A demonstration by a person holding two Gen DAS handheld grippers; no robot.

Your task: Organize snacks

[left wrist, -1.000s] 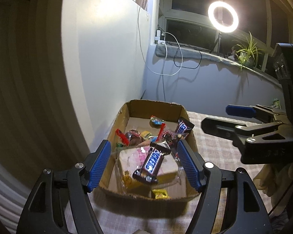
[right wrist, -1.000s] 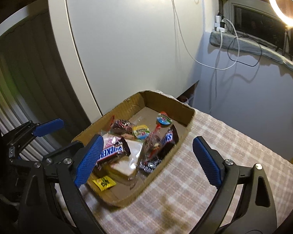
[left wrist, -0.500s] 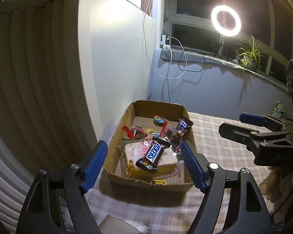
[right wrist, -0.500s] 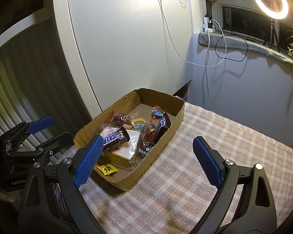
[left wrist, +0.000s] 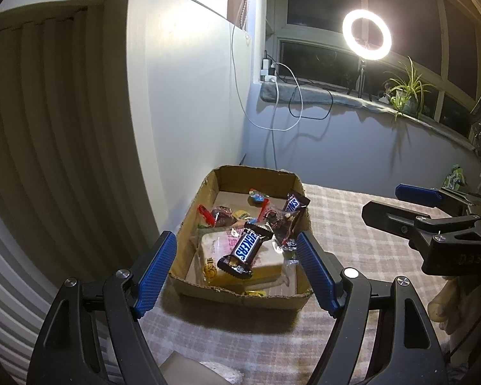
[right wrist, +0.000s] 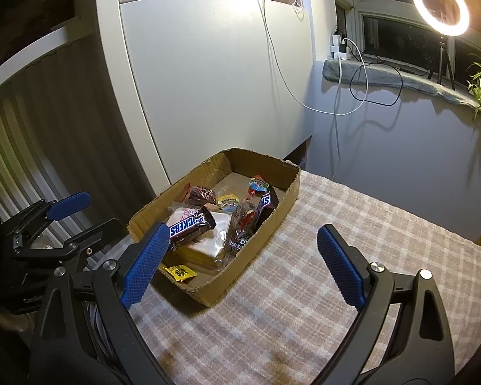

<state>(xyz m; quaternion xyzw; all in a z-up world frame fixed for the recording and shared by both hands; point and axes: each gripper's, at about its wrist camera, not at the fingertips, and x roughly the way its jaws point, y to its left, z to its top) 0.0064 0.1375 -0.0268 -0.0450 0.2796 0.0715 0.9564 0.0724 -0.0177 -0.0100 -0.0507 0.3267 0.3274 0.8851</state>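
On the checked cloth [right wrist: 320,256] | snacks piled in cardboard box [left wrist: 240,292], Snickers bar [left wrist: 245,248] topmost | left gripper [left wrist: 237,271], right gripper [right wrist: 240,261] both spread wide, empty (box keeps snacks gathered).

The sandwich pack [left wrist: 237,256] lies partly hidden beneath the Snickers bar [left wrist: 245,248]; smaller wrappers unreadable.

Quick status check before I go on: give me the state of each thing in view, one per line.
Left tool: open, empty, short of the box.
Right tool: open, empty, over the tablecloth.
Cardboard box: open-topped, holding the snacks.
Snickers bar: wrapped, lying on top of the sandwich pack.
Sandwich pack: sealed, flat in the box.
Second Snickers bar: leaning against the right wall.
Ring light: on.
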